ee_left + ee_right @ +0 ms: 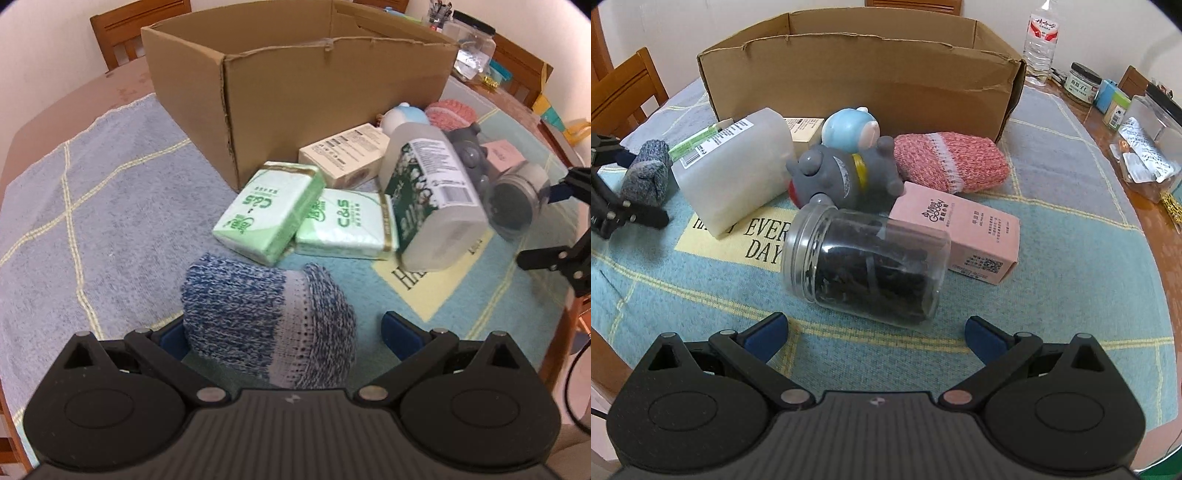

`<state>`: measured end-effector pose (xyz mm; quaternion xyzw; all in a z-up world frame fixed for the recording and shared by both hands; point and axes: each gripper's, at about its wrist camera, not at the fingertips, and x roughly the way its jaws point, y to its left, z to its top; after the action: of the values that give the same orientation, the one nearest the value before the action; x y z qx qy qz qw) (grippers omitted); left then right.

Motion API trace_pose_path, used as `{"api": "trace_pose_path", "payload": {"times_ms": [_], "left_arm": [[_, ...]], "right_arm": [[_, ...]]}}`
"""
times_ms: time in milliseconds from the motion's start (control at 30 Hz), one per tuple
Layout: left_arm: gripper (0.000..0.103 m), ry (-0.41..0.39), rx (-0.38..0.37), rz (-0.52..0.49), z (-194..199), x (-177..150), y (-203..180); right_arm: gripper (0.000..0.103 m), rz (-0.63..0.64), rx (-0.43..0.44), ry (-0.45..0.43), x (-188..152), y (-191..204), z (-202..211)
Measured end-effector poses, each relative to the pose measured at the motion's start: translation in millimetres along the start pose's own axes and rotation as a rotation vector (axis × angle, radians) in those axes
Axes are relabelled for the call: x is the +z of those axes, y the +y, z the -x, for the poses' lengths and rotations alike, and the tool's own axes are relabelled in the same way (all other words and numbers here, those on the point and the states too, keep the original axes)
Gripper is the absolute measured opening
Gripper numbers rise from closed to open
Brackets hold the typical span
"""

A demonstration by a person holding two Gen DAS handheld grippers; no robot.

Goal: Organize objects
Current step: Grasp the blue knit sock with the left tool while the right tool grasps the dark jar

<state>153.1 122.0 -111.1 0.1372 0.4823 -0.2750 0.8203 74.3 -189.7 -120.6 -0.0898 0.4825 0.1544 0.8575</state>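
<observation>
An open cardboard box point(295, 92) stands at the back of the table; it also shows in the right wrist view point(860, 88). My left gripper point(284, 336) is open, its jaws on either side of a rolled blue-and-white sock point(266, 321); the left pad looks to touch it, a gap shows on the right. My right gripper point(875, 332) is open and empty, just in front of a clear jar point(868, 266) of dark contents lying on its side. Two green tissue packs point(269, 210), a white plastic bottle point(432, 199) and a pink sock roll point(949, 162) lie near the box.
A pink carton point(964, 236), a grey toy point(842, 173), a blue toy point(849, 129) and a beige box point(343, 158) crowd the middle. Jars, a water bottle point(1039, 44) and a clear container point(1148, 147) stand at the right. Wooden chairs point(624, 92) surround the table.
</observation>
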Motion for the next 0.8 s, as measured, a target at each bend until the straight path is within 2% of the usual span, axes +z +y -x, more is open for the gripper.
{"api": "trace_pose_path", "payload": {"times_ms": [200,300,467,667,733,800], "left_arm": [[0.101,-0.027,0.039,0.047,4.5,0.9,9.7],[0.097,-0.026,0.056,0.042,6.3,0.5,10.7],[0.090,-0.022,0.046,0.052,5.0,1.2,11.5],[0.090,-0.028,0.039,0.066,5.2,2.2,11.1],[0.090,-0.029,0.035,0.069,5.0,3.1,11.9],[0.086,-0.029,0.032,0.069,5.0,4.1,12.3]], "right_arm": [[0.103,-0.034,0.026,0.002,8.5,3.9,-1.4],[0.103,-0.060,0.028,0.005,14.2,4.5,-3.2],[0.103,-0.099,0.030,0.015,22.8,4.0,-6.9],[0.103,-0.121,0.007,0.019,28.7,4.7,-6.3],[0.101,-0.128,0.000,0.023,30.5,4.2,-6.6],[0.091,-0.128,-0.010,0.038,32.1,4.1,-8.7]]}}
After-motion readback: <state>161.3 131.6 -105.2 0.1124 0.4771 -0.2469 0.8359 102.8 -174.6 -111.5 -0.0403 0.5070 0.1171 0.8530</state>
